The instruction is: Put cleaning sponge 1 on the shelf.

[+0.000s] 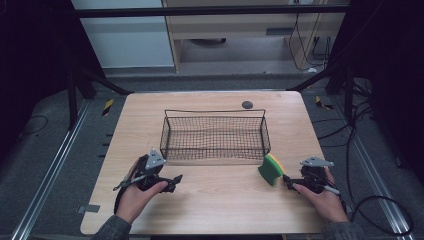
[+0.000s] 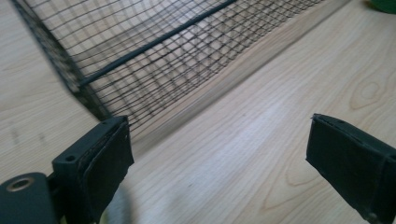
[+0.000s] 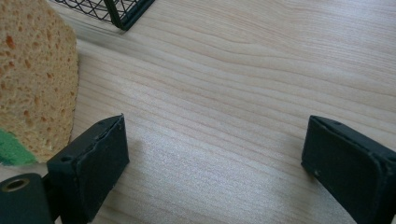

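Your right claw (image 1: 286, 181) released, jaws wide, nothing between; sponge (image 1: 271, 169) stands on edge on bench (image 1: 215, 200), just beside it, by basket (image 1: 215, 135) corner. Left claw (image 1: 176, 179) released too, idle.

A black wire basket (image 1: 215, 135) is standing across the middle of the desk (image 1: 215, 205), its tall mesh walls blocking any level pass through the centre, while its top is lying open from above. A yellow and green sponge (image 1: 271, 169) is standing on edge just beside the basket's near right corner, narrowing the way there. The left gripper (image 1: 176, 179) is sitting near the basket's near left corner, jaws wide apart over bare wood. The right gripper (image 1: 286, 178) is sitting just beside the sponge, jaws spread with nothing between them. Between the two grippers, the front strip of desk is lying open.
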The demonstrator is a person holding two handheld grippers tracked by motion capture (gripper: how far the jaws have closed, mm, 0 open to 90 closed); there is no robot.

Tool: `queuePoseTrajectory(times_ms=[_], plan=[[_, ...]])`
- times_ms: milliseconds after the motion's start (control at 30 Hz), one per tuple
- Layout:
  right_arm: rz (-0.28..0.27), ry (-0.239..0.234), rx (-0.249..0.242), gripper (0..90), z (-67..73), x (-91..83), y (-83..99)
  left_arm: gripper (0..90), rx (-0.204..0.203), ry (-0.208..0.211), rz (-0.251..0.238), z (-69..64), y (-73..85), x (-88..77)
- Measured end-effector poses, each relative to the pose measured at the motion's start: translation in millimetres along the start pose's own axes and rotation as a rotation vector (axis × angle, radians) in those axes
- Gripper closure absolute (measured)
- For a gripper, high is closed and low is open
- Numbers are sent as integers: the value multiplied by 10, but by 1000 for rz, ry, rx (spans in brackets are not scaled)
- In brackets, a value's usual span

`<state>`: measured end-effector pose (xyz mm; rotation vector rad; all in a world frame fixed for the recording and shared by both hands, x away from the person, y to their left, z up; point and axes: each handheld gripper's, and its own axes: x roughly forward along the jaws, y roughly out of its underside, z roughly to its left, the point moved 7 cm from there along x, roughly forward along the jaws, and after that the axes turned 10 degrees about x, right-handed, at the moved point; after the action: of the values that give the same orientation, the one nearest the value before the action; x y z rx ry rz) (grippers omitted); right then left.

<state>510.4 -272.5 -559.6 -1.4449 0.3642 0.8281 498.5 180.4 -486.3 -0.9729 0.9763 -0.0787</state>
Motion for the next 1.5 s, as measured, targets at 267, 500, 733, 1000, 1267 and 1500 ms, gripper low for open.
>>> queuePoseTrajectory(times_ms=[267,500,733,1000,1267,1500], plan=[[-5,6,-10,74,-9,5,-1,76,-57,-46,45,355,89,-240],[-5,10,-5,74,-7,4,1,74,-49,-81,137,593,207,-425],[-5,11,-4,74,-7,3,2,102,-56,-41,256,683,416,-543],[-5,11,-2,74,-2,1,5,222,-25,0,329,721,436,-592],[-5,12,-4,74,-5,1,6,286,-20,26,390,755,459,-573],[-5,14,-2,74,-3,1,6,285,-24,25,407,780,502,-578]])
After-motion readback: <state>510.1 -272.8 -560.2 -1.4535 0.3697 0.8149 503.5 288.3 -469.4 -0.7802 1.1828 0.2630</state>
